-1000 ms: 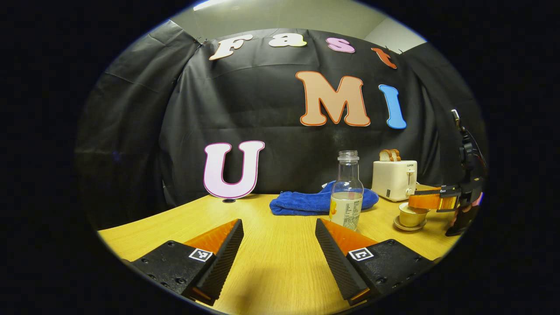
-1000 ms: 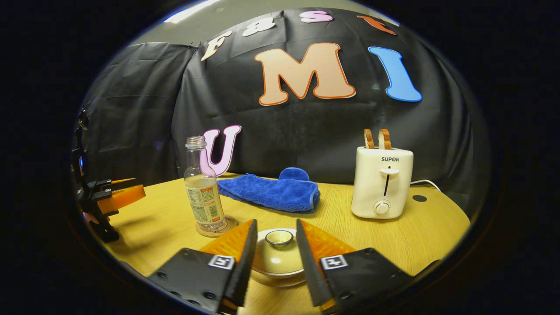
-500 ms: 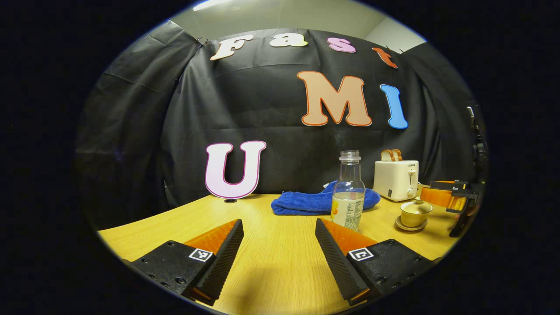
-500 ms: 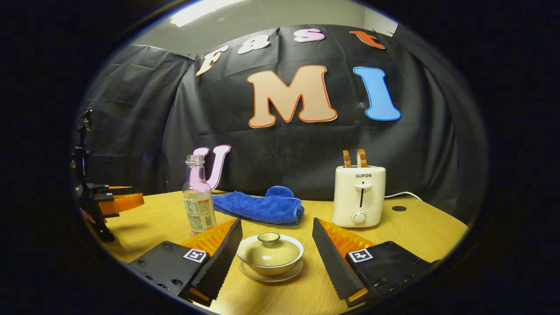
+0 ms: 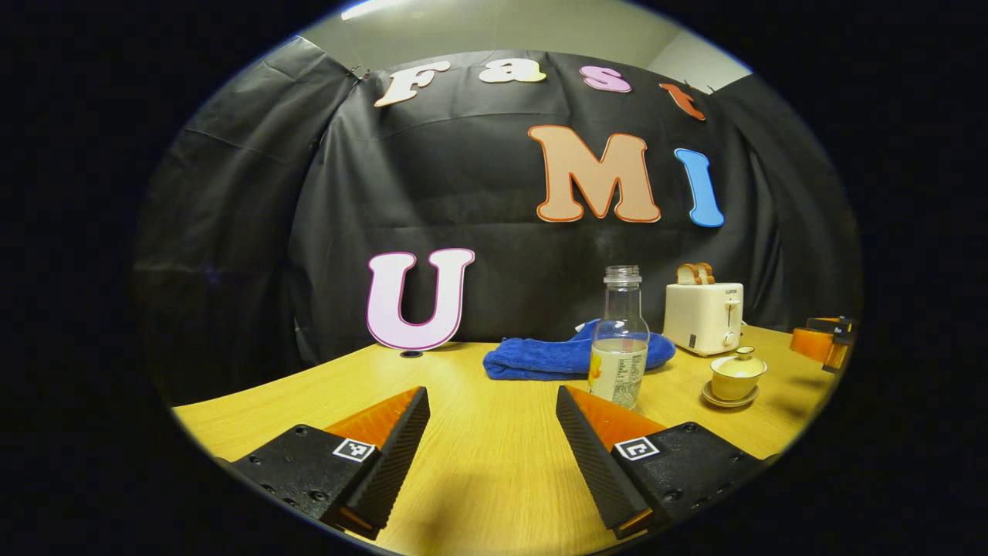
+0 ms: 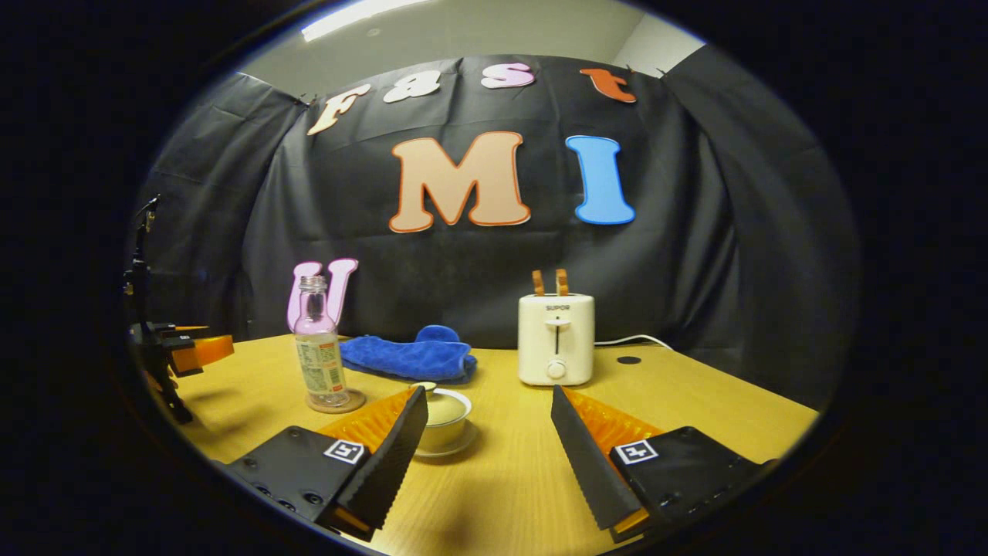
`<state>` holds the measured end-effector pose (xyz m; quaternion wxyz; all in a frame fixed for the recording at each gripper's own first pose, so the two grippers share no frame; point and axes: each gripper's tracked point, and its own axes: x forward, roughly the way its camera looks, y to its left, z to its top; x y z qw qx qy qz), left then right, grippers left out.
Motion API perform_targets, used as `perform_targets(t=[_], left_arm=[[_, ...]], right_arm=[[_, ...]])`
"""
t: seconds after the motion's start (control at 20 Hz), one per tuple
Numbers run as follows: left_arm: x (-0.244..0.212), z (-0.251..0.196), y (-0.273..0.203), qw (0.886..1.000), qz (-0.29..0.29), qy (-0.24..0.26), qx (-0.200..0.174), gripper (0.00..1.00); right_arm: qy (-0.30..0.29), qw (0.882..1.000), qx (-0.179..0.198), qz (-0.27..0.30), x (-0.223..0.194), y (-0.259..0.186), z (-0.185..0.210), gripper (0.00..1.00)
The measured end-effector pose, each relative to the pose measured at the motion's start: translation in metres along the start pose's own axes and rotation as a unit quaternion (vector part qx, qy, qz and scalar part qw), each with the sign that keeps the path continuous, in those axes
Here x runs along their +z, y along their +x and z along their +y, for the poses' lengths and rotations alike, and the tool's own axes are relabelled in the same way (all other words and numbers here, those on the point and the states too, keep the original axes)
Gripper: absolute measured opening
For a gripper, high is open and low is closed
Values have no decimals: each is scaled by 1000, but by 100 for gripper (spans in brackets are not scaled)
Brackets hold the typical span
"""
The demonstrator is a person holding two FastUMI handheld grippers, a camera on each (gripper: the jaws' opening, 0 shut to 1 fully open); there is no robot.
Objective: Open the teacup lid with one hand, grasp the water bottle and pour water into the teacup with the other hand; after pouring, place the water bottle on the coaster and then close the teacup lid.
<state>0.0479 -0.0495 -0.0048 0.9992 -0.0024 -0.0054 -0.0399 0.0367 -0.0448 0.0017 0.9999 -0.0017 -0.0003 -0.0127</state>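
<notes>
Now, left gripper view: my left gripper (image 5: 492,452) hangs spread, holding nothing; the water bottle (image 5: 619,349) stands ahead to its right, the lidded teacup (image 5: 736,374) farther right.

Right gripper view: my right gripper (image 6: 488,455) is spread and bare; teacup (image 6: 444,417) behind its left finger, bottle on the coaster (image 6: 335,403) beyond.

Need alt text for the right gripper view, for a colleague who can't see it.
The right tongs hang open over a wooden table, empty. A lidded teacup sits just beyond the left finger, with a water bottle on a coaster, a blue towel and a toaster behind.
</notes>
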Motion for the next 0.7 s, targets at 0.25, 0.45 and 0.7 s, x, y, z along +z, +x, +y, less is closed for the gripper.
perform_targets(t=[0.25,0.45,0.7], left_arm=[[0,7,-2,1000,1,1,19,96],[0,13,-3,999,0,1,34,95],[-1,21,-5,998,0,1,55,95]], right_arm=[[-4,995,-95,-5,2,-16,-38,100],[-5,994,-113,-6,2,-19,-43,97],[-5,993,-120,-6,2,-20,-46,96]])
